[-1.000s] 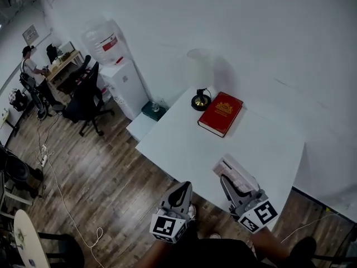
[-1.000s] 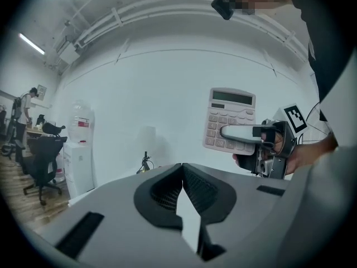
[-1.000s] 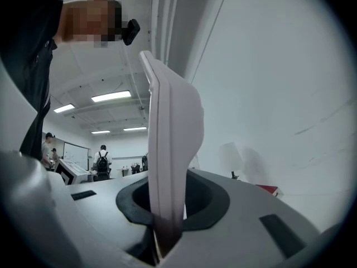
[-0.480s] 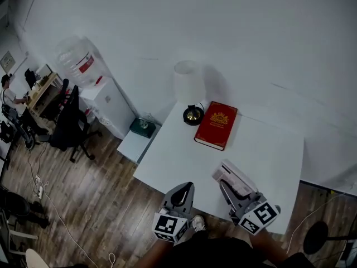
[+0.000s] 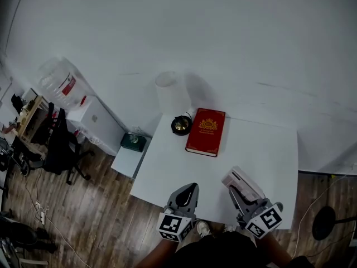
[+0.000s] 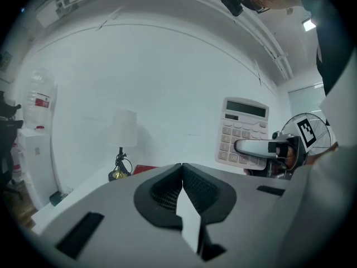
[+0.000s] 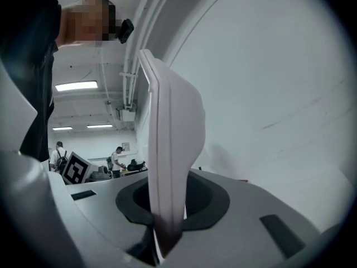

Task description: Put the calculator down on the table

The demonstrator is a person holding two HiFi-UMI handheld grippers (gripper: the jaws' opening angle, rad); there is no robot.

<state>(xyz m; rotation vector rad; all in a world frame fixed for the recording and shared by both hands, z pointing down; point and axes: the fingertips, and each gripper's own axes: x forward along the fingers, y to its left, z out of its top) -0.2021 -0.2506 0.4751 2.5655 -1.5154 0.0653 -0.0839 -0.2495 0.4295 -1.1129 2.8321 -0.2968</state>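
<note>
A pale calculator [image 5: 242, 181] is clamped edge-on in my right gripper [image 5: 234, 191], above the near edge of the white table [image 5: 268, 149]. In the right gripper view the calculator [image 7: 170, 144] rises upright from between the pads, which are shut on its lower end. In the left gripper view its keypad face [image 6: 242, 132] shows at the right, with the right gripper [image 6: 254, 148] across it. My left gripper [image 5: 190, 188] hovers at the table's near edge, left of the calculator. Its jaws [image 6: 181, 171] are shut with nothing in them.
A red book [image 5: 206, 132] lies at the table's far side beside a lamp [image 5: 174, 102] with a white shade. Left of the table stand a low white stool [image 5: 129, 155], a water dispenser [image 5: 83, 113] and a black office chair [image 5: 58, 149] on the wooden floor.
The head view has swung round to face the table squarely. Both grippers have come up to the table's near edge, and the calculator stays in the right one.
</note>
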